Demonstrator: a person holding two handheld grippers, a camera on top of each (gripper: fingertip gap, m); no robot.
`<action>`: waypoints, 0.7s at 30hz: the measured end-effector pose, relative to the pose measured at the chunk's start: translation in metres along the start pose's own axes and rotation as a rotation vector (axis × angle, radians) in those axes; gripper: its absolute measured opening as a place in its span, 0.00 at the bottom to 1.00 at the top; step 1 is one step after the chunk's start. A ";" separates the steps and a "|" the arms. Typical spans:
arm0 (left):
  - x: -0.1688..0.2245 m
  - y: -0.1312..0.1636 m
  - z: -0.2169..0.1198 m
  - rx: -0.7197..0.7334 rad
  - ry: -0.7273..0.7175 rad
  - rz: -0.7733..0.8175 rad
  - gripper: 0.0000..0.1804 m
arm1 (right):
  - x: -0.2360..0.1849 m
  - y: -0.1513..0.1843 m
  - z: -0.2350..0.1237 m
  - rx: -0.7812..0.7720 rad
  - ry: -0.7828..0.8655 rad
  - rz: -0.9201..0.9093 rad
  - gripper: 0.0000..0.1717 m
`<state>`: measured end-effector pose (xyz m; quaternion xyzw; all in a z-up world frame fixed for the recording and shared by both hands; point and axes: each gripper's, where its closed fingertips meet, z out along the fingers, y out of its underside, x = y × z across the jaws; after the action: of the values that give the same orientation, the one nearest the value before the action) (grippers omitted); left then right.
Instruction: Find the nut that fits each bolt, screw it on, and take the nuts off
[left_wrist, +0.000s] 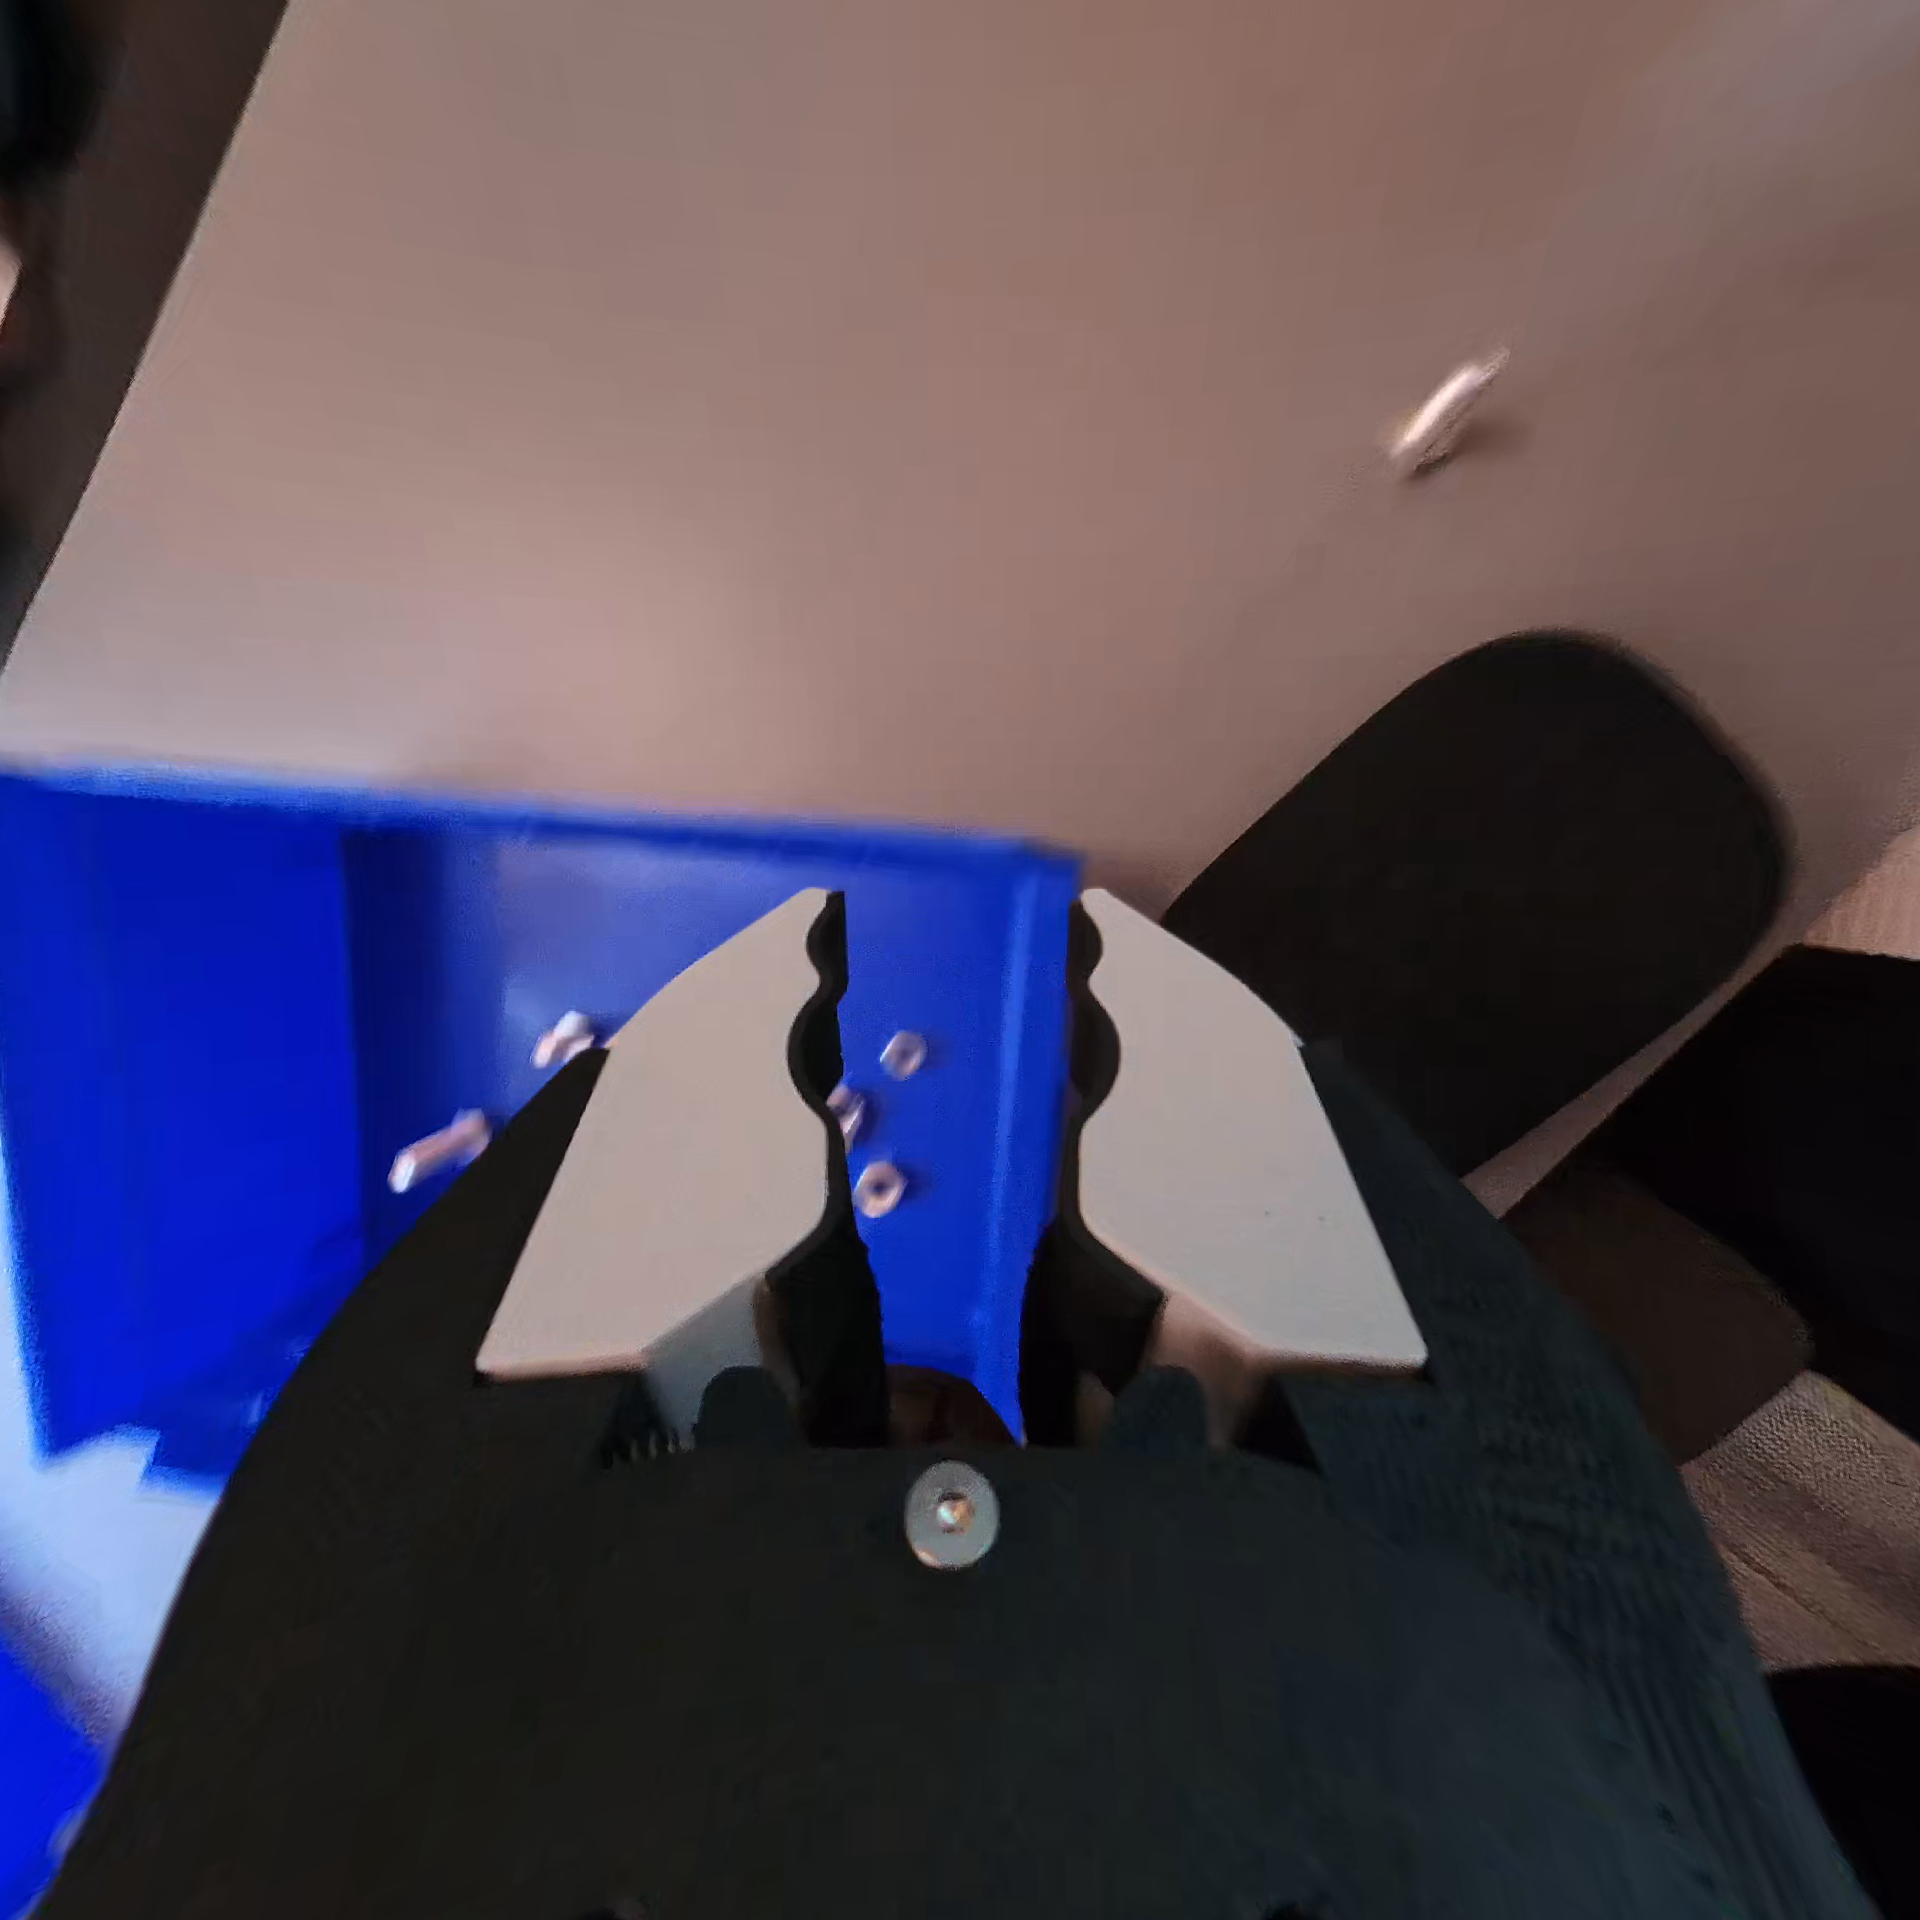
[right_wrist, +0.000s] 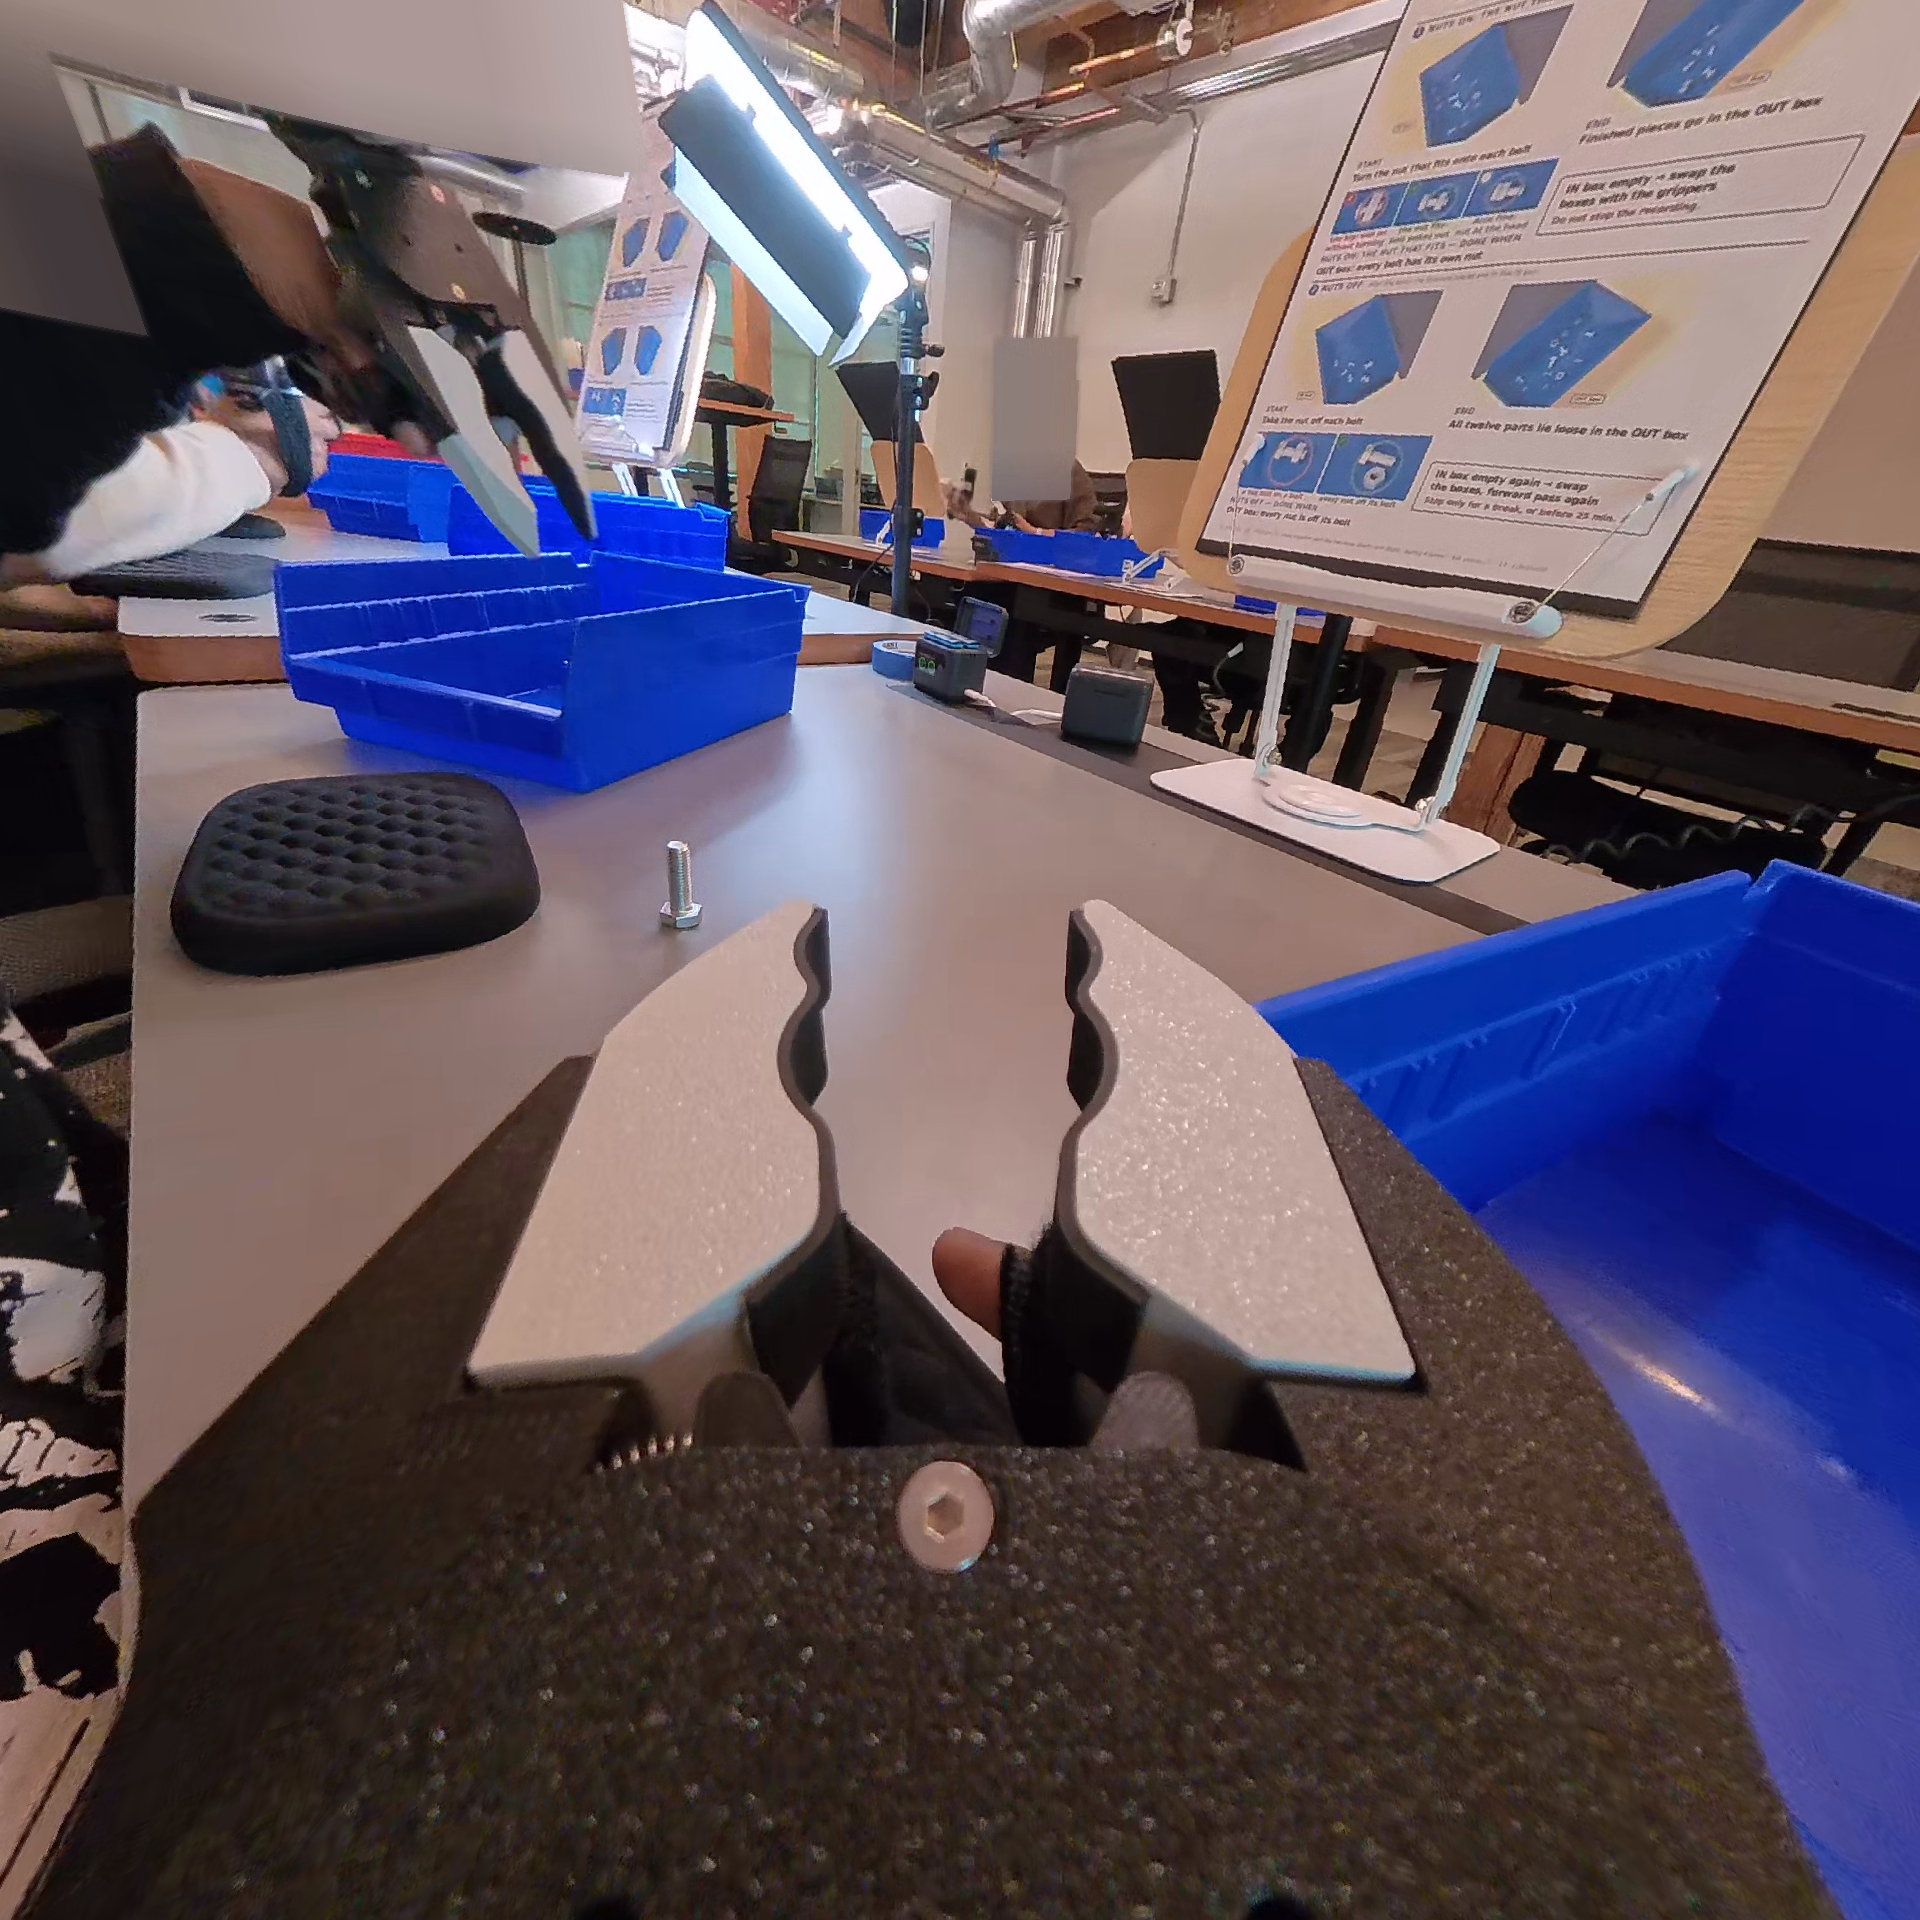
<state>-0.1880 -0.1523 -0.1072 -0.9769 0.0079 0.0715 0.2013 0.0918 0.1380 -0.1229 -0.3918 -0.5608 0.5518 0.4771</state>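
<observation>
Right wrist view: the right gripper hangs low over the grey desk, its jaws apart with nothing between them. A deep blue plastic bin sits just to its right. Ahead on the left, a small silver hex-head bolt stands upright on its head beside a black dimpled pad. Farther off, the left gripper points down into another blue plastic bin, jaws apart, above small silver nuts. An instruction board stands beyond.
</observation>
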 end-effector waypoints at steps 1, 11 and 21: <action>-0.014 0.017 -0.002 -0.029 -0.030 -0.031 0.22 | 0.000 0.000 0.000 -0.002 0.000 -0.003 0.26; -0.043 0.119 0.049 -0.209 0.063 -0.054 0.21 | -0.001 0.001 0.001 -0.014 0.000 -0.010 0.26; -0.038 0.129 0.079 -0.297 0.095 -0.001 0.17 | -0.001 0.002 0.002 -0.019 0.000 -0.015 0.26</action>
<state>-0.2421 -0.2406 -0.2239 -0.9982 0.0061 0.0252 0.0542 0.0899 0.1364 -0.1250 -0.3922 -0.5690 0.5427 0.4773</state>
